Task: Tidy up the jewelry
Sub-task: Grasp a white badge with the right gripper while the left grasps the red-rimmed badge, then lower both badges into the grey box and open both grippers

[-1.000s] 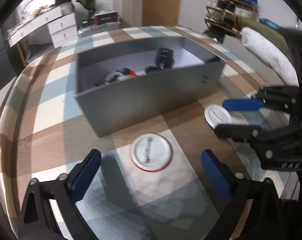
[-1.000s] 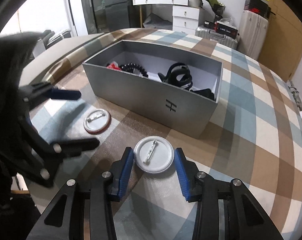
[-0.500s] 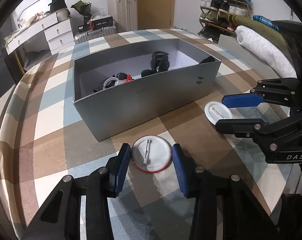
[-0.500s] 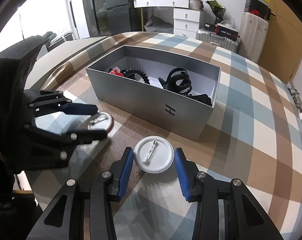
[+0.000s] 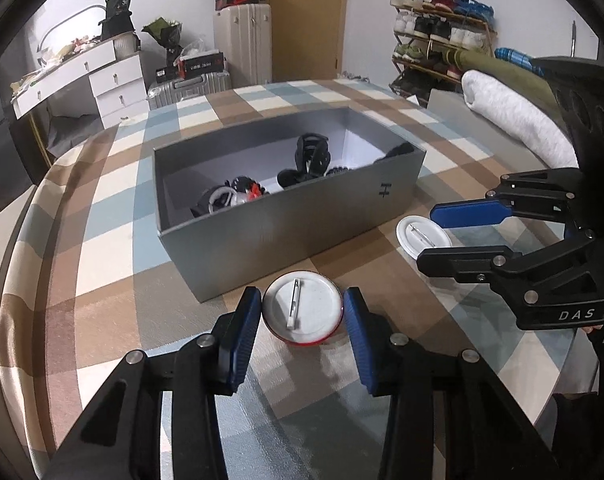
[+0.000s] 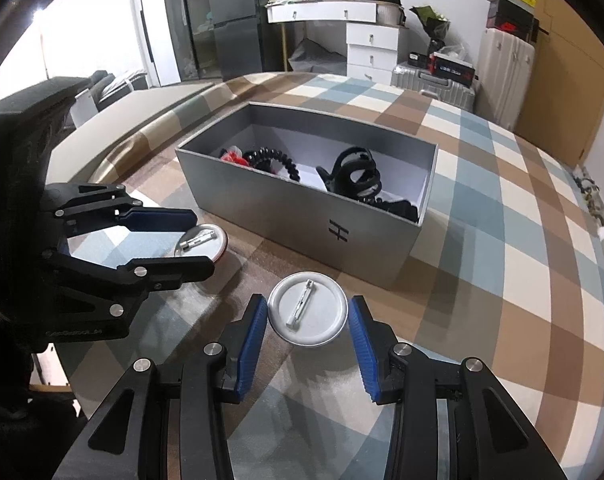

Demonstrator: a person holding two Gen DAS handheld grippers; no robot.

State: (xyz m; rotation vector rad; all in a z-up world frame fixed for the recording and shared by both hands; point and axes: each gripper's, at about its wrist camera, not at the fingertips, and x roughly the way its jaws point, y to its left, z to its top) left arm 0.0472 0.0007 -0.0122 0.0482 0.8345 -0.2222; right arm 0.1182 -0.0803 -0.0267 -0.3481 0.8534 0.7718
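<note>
Two round pin badges lie face down, pins up, on the checked tablecloth in front of a grey box [image 5: 302, 224]. My left gripper [image 5: 302, 310] is shut on the red-rimmed badge [image 5: 302, 308], its blue pads at both edges; the badge also shows in the right wrist view [image 6: 202, 242]. My right gripper [image 6: 307, 318] is shut on the white badge [image 6: 307, 314], which also shows in the left wrist view [image 5: 421, 236]. The box also shows in the right wrist view [image 6: 313, 220] and holds black hair ties, a black claw clip [image 6: 353, 176] and a red item [image 6: 232, 156].
The round table's edge [image 5: 18, 264] curves close on the left. A rolled white blanket [image 5: 513, 116] lies at the right. Suitcases, a white drawer unit [image 6: 371, 46] and a shoe rack stand beyond the table.
My left gripper has moved forward and closed from wide open onto the red-rimmed badge. My right gripper has stayed around the white badge.
</note>
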